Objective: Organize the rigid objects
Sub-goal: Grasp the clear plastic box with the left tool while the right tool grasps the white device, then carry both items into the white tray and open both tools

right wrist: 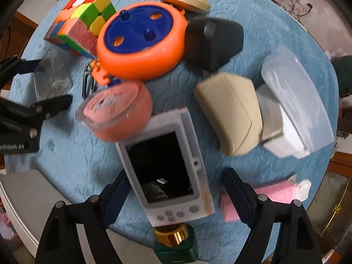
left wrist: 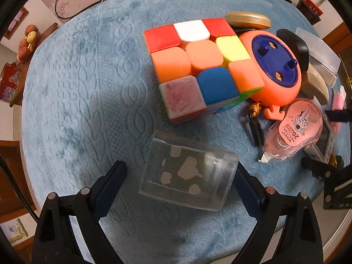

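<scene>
Clear box (left wrist: 187, 173) sits between the left gripper's (left wrist: 180, 176) spread jaws; right gripper (right wrist: 173, 189) likewise straddles a handheld (right wrist: 167, 169); clutter remains unsorted.

One cube (left wrist: 199, 66), two mice (black (right wrist: 213, 41), beige (right wrist: 231, 114))

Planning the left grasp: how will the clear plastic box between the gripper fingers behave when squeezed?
The clear plastic box looks thin-walled and empty, so probably light and somewhat flexible. Its glossy faces may slip. Lying skewed inside the open left gripper, it may rotate as the fingers close.

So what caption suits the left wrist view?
Open left gripper straddling a clear plastic box beside a puzzle cube.
</scene>
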Demonstrator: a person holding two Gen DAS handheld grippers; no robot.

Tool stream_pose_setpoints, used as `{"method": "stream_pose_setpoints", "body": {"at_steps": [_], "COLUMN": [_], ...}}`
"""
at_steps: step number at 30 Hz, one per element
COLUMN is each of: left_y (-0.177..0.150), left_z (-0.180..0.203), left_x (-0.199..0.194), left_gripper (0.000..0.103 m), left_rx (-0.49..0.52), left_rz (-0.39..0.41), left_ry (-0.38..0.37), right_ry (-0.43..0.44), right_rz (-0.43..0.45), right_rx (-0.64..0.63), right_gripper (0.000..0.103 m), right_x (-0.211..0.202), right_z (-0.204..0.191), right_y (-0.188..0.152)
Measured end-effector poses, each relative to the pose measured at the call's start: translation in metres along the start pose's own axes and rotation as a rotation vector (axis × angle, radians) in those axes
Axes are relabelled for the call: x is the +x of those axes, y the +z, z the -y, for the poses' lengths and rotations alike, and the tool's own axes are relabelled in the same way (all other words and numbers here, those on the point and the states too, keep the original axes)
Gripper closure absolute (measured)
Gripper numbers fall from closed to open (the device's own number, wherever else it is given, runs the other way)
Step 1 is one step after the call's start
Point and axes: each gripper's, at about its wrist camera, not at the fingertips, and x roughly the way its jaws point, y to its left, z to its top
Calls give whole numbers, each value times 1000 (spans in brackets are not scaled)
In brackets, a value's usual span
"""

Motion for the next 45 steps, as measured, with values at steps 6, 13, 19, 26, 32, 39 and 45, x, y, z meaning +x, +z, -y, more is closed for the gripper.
{"method": "stream_pose_setpoints", "body": {"at_steps": [6,13,19,26,32,39,45], "left_y": [1,-9,-20,-48,-78,-123,-152], "left_z": [-3,12,5,2,8,52,81], "left_x": [-8,-26,-61,-128,-195,-235,-220], "left_gripper": [27,37,38,38,38,38,38], "left_rx": [20,29,-12,-65,-57,-6,25], "left_rz": [23,43,97,195,309,361,321], "left_ry": [-13,10,32,17,-17,-74,-73], "right_ry": [10,-2,58,136,165,174,182], "right_rz": [9,43,171,358,476,495,444], "right_rx": [-21,24,102,177,233,297,363], "right_gripper": [42,43,43,43,43,43,43], "right_x": [-6,-15,-62,-129,-179,-190,-159], "right_z": [0,-6,-5,-6,6,-10,-27], "right_y": [7,-13,-38,-76,-135,-204,-252]}}
